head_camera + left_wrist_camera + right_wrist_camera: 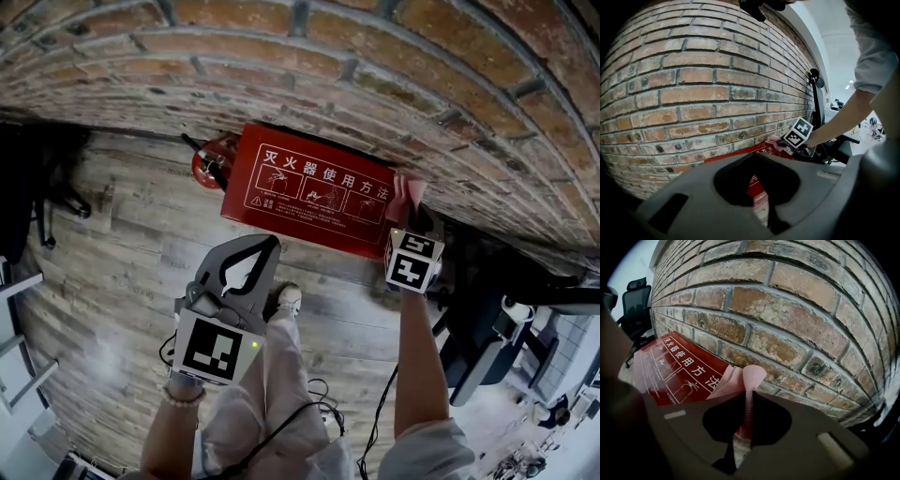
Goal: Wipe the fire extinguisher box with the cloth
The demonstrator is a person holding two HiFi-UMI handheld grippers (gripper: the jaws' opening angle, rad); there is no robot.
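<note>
Nearest, the left gripper [266, 246] hangs idle, fingers pressed together on nothing, while the right gripper [412, 214] pinches the pink cloth [406, 194] at the right end of the fire extinguisher box [300, 187] against the brick wall [375, 75], so best press it flat and sweep left in overlapping strokes.

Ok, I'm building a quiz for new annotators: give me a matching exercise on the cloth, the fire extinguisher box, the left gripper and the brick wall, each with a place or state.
1. cloth
2. fire extinguisher box
3. left gripper
4. brick wall

a. shut on nothing, short of the box
b. behind the box
c. pinched in the right gripper
d. red, with white lettering

Pairs: 1-c, 2-d, 3-a, 4-b.
</note>
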